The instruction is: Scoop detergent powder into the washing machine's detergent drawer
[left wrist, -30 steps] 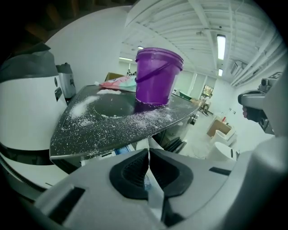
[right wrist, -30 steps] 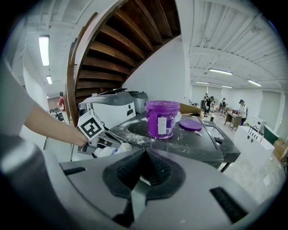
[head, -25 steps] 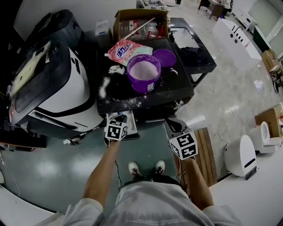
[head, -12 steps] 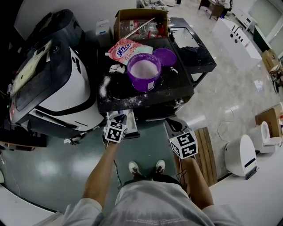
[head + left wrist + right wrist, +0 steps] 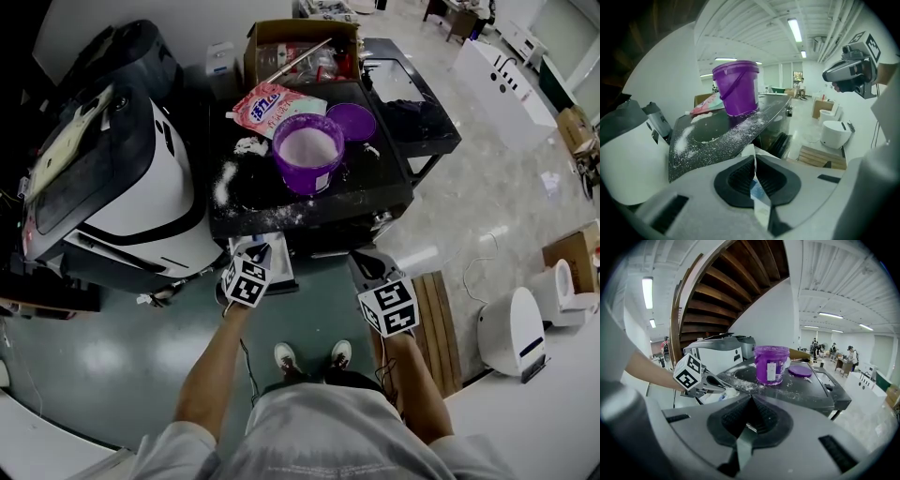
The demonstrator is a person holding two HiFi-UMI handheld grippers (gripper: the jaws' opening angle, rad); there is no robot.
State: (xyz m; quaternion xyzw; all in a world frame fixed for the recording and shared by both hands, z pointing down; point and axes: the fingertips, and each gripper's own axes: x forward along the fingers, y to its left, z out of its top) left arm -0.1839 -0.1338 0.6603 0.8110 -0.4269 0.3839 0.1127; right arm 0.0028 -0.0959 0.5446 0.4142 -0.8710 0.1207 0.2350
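Observation:
A purple bucket [image 5: 307,150] of white detergent powder stands on the black washing machine top [image 5: 370,192]; its lid [image 5: 352,120] lies to the right. The white detergent drawer [image 5: 279,270] is pulled out at the machine's front. My left gripper [image 5: 257,253] is shut right over the drawer, and white and blue drawer parts show through the slit below its tips [image 5: 753,157]. My right gripper [image 5: 367,267] hangs shut and empty to the right of the drawer, in front of the machine. The bucket [image 5: 771,364] is ahead of it, apart. No scoop is visible.
A pink detergent bag [image 5: 267,105] and spilled powder [image 5: 223,183] lie on the top. A white and black machine [image 5: 141,187] stands at left and a cardboard box [image 5: 281,42] behind. A wooden pallet [image 5: 441,309] lies on the floor at right. The person's shoes [image 5: 309,356] are below.

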